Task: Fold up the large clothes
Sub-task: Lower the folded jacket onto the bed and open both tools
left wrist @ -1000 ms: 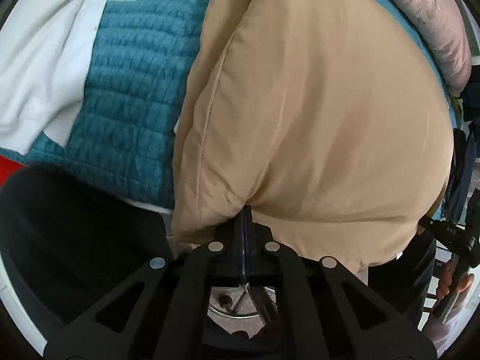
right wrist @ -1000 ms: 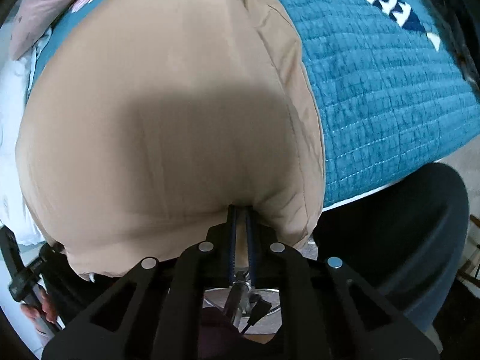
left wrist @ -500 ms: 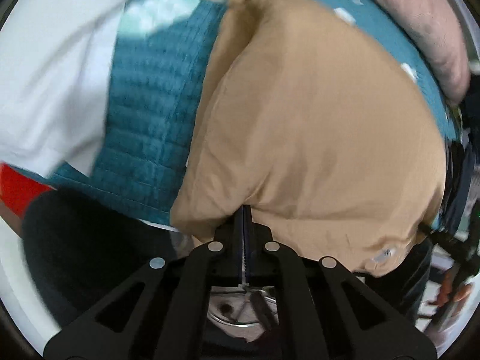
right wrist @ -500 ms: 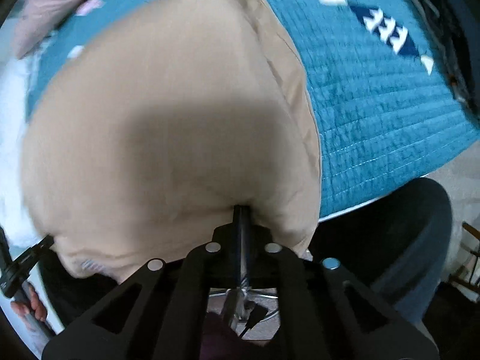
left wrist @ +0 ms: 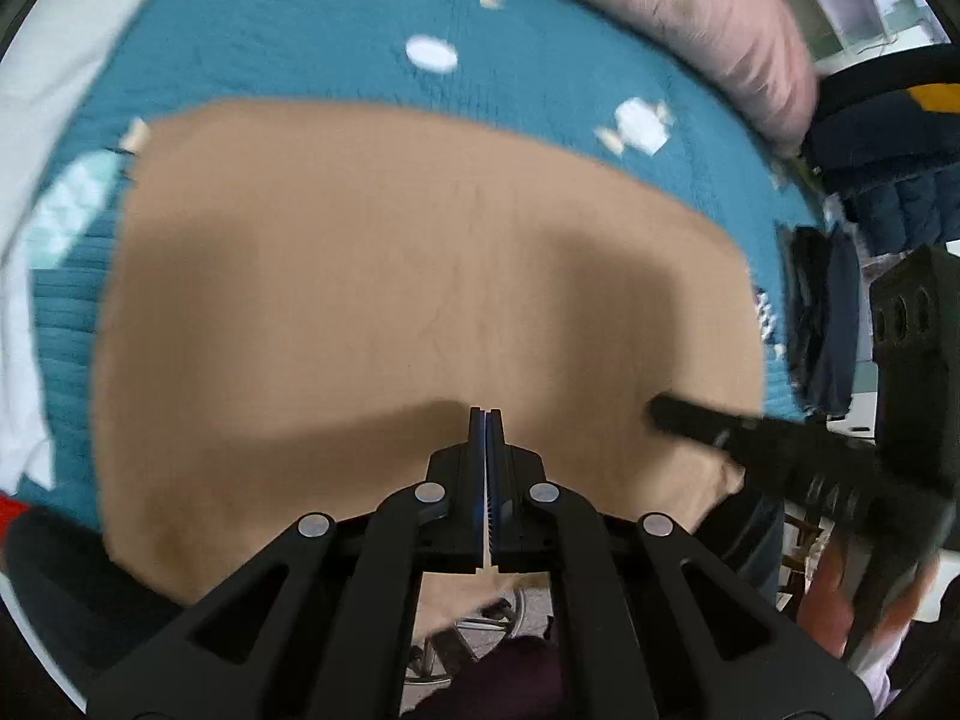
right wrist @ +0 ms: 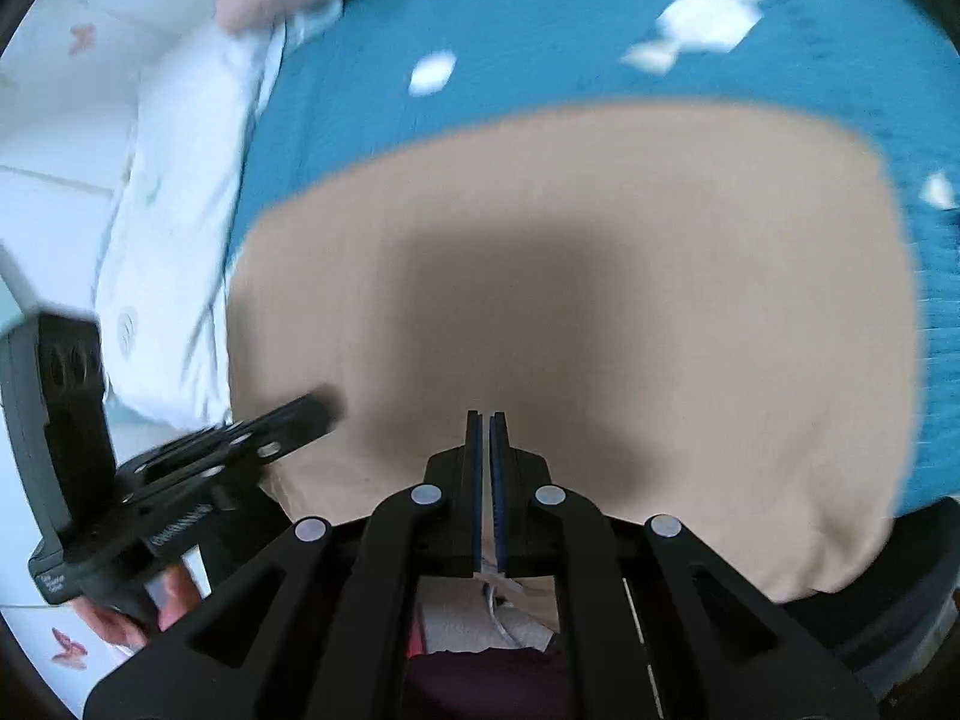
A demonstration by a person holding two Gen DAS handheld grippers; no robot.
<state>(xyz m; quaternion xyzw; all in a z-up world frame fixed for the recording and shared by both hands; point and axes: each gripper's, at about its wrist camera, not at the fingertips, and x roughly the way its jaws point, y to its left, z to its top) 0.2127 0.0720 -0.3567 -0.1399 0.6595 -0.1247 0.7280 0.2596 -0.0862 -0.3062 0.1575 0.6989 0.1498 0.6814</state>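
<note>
Tan garment (left wrist: 420, 312): lies spread flat across the centre of both wrist views, on the teal quilt; its near edge hangs off the bed's front at the bottom of the frame. Blurred, so seams and folds cannot be read.
Left gripper (left wrist: 486, 420): low centre of the left view, tips over the garment's near part. Jaws drawn together with only a thin slit between; a sliver of tan shows low in the slit, but whether cloth is pinched I cannot tell.
Right gripper (right wrist: 486, 420): low centre of the right view, over the garment's near edge. Jaws nearly together, narrow gap; whether they pinch fabric I cannot tell. In the left view it enters from the lower right, tip on the garment.
Teal quilt (left wrist: 300, 30): covers the bed around the garment, with pale candy-shaped patches in the upper part of the frame.
Pink pillow (left wrist: 690, 18): upper right of the left view, along the quilt's far edge.
White sheet (right wrist: 174, 210): left of the right view, beside the quilt.
</note>
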